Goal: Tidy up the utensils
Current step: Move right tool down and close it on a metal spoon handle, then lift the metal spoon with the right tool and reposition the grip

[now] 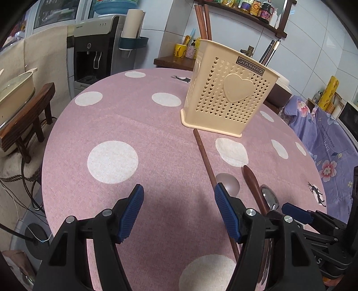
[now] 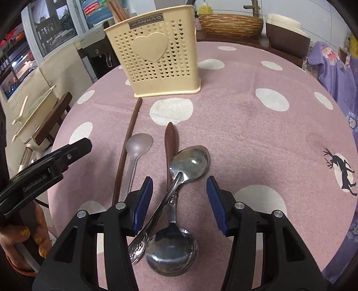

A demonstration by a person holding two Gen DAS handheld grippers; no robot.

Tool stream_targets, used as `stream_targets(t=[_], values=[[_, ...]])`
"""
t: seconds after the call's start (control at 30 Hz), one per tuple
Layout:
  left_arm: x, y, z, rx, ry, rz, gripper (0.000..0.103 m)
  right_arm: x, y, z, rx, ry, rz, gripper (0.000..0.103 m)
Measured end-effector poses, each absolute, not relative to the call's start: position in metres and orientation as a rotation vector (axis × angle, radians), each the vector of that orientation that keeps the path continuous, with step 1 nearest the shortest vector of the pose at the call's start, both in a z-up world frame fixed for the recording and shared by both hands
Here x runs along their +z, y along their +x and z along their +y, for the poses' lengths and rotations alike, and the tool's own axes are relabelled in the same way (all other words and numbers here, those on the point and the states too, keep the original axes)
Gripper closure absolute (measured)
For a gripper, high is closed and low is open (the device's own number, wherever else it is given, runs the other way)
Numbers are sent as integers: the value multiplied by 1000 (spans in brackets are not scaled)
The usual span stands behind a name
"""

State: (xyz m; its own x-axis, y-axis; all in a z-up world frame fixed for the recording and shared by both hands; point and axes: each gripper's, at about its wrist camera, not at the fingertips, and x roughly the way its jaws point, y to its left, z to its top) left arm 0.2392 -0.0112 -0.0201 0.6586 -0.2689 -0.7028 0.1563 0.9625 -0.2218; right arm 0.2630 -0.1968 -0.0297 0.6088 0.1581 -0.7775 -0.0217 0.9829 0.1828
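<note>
Cream holder (image 2: 154, 53) already has chopsticks (image 1: 202, 21) standing in it; five utensils left on table (image 2: 246, 125). Your right gripper (image 2: 180, 202) gapes over steel spoon (image 2: 190, 162); left gripper (image 1: 179, 212) spread, empty.

Both wrist views low, facing holder (image 1: 228, 89).

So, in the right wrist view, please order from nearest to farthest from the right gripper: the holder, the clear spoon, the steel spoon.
1. Steel spoon: its handle lies between the open right gripper's fingers.
2. Clear spoon: ahead, to the left.
3. Holder: upright at the far side of the table.
</note>
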Motion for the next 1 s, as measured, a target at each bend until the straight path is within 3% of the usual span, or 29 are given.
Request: stream_targets(t=[0.43,0.5,1.0], values=[[-26,234,-12,-249,-165,836,38,-39,273,-199,91,194,936,58],[-27,234,-11,-247,-169,839,38,-39,278,-200,83,200,933,67],[-28,234,-12,-253,-173,848,38,-37,287,-208,102,248,910,93]])
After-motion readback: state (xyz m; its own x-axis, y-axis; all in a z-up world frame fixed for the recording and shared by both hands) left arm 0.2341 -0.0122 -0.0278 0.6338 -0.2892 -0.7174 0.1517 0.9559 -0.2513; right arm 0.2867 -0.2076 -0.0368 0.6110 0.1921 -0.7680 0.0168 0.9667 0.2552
